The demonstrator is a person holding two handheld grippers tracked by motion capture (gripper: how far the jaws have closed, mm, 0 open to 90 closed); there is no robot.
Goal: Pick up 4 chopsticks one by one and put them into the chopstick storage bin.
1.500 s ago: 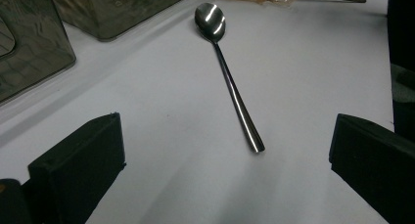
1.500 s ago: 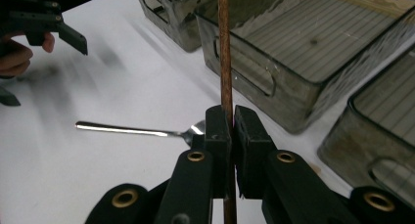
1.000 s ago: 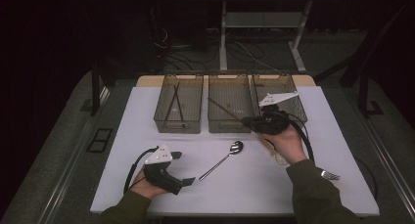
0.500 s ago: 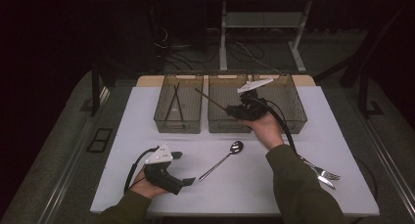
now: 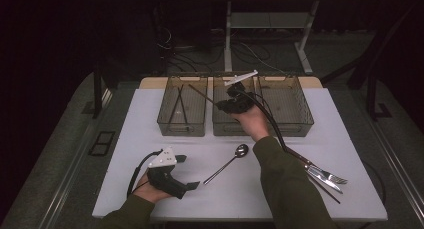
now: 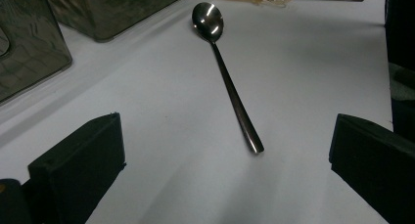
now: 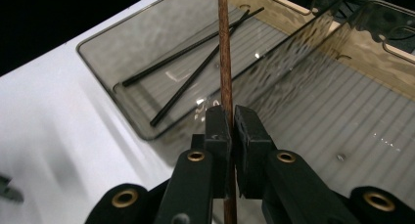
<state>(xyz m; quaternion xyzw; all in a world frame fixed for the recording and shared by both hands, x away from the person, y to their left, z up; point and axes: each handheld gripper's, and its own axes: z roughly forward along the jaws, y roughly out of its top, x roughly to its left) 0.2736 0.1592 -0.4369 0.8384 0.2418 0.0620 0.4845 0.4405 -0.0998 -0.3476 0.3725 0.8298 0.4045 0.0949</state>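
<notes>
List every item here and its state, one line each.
Right hand-held gripper: shut on the brown chopstick.
Brown chopstick: gripped, held over the bins.
Left hand-held gripper: open, holding nothing.
Spoon: lying flat on the table.
Left bin: holds two black chopsticks.
Black chopsticks: lying loose in the bin.
Fork and knife: flat at the table's right.
</notes>
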